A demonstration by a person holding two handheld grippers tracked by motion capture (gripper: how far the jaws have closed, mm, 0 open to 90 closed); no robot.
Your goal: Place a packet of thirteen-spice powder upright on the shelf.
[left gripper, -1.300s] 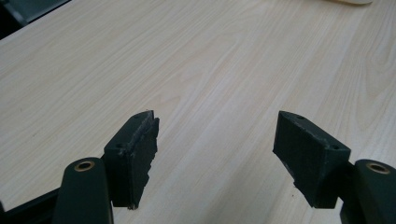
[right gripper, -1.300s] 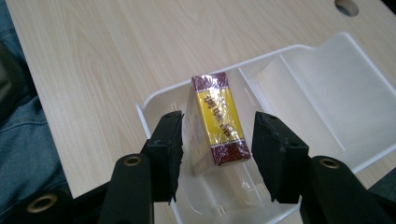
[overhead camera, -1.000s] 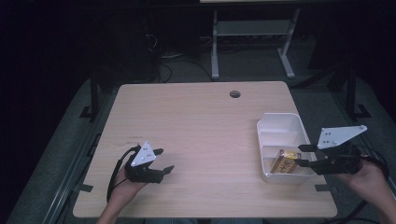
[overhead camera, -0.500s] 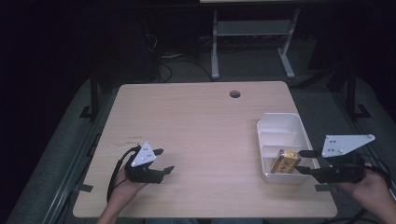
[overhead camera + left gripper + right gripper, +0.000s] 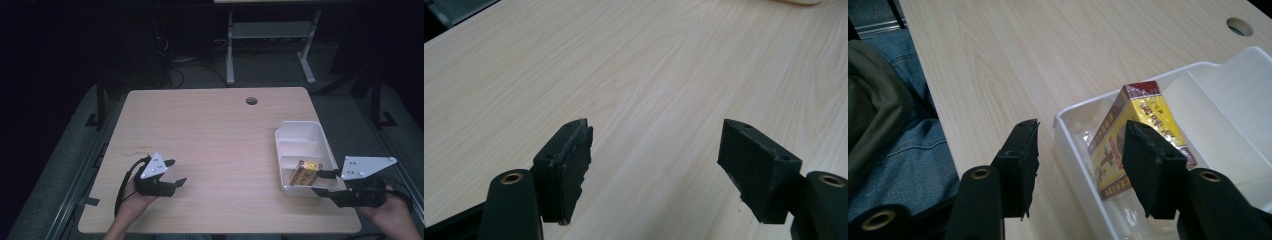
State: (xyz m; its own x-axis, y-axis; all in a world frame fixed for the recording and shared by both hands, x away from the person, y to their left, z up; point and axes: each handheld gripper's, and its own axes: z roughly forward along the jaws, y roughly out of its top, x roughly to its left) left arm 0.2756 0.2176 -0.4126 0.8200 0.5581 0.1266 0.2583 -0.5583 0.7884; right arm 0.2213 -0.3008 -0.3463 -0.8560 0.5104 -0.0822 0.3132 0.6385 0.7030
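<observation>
Since the yellow box (image 5: 1138, 132) lies in the white tray's (image 5: 320, 137) near compartment, draw the right gripper (image 5: 327, 182), jaws apart and empty, straight back clear of the rim, while the left gripper (image 5: 175, 172) rests spread apart, well away from the tray.

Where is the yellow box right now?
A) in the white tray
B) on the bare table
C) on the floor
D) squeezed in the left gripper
A: the yellow box lies in the near compartment of the white tray, with the right gripper open beside it.

Yellow box (image 5: 305, 172) (red-topped) lies tilted in the white tray's (image 5: 300, 130) near compartment.
</observation>
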